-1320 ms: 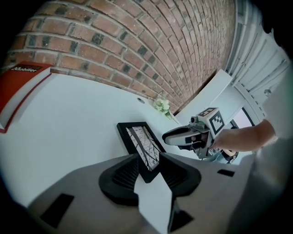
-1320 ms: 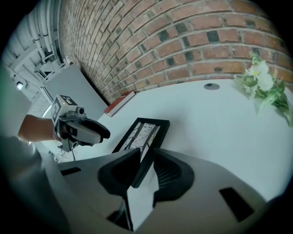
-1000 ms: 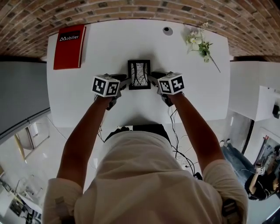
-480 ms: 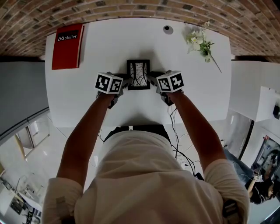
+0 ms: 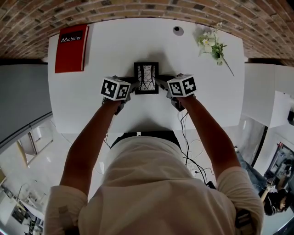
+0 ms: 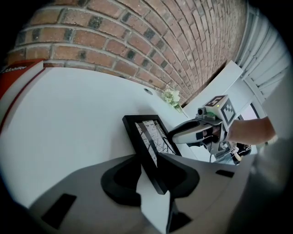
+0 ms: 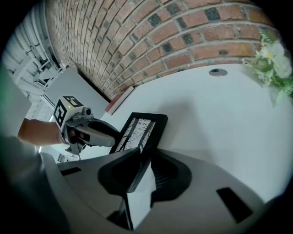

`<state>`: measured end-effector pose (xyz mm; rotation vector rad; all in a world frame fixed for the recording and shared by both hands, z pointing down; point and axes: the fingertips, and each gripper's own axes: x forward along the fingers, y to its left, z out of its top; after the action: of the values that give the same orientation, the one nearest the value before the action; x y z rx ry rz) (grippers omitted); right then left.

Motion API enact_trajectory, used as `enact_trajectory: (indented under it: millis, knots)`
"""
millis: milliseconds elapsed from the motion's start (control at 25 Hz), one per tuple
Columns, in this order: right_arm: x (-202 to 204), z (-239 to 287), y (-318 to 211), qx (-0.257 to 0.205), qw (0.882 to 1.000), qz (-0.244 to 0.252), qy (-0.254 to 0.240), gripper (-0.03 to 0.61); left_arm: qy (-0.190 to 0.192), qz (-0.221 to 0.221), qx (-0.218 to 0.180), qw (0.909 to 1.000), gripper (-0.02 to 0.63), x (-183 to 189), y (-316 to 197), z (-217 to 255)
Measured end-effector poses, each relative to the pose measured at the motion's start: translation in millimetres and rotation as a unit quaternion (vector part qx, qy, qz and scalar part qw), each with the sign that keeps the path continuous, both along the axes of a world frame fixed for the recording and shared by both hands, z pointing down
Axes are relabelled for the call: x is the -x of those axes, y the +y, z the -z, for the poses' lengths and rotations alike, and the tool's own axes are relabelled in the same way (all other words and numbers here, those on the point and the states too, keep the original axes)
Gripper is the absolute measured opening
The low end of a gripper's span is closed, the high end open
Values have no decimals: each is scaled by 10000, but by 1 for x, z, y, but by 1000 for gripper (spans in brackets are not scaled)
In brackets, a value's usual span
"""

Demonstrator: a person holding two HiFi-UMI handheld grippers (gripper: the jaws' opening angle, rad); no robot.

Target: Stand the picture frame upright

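A black picture frame point(image 5: 146, 78) with a branch print sits mid-table between my two grippers. In the left gripper view the frame point(image 6: 145, 137) leans tilted, its near edge between the jaws. My left gripper point(image 6: 153, 160) has just been closing and both jaws now touch the frame. From the other side, my right gripper point(image 7: 144, 157) is shut on the frame's point(image 7: 142, 130) opposite edge. In the head view the left gripper point(image 5: 132, 85) and the right gripper point(image 5: 161, 82) flank the frame. The frame's back is hidden.
A red booklet point(image 5: 72, 48) lies at the white table's point(image 5: 105, 46) far left corner. A flower sprig point(image 5: 212, 46) lies at the far right, with a round grommet point(image 5: 177, 31) near the back edge. A brick wall point(image 5: 147, 7) runs behind the table.
My left gripper has edged in to the frame's left side. The frame and my right gripper have barely shifted.
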<state>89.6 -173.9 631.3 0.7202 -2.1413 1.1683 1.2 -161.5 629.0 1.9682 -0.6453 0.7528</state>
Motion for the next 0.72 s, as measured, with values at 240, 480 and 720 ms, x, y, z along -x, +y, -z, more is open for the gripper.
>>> enact_trajectory:
  millis: [240,480,720]
  knots:
    - [5,14,-3,-194,9998,-16,-75,64,29,107,-183,9998,95,9,-4,15]
    - [13,36,-12,-541,9984,-39,-157,58,7,247,-430,9988,94,18,-12,31]
    - [19,52,-21,-878,9960,36,-140,51,-25,290,-697,9971,86,26,-23,46]
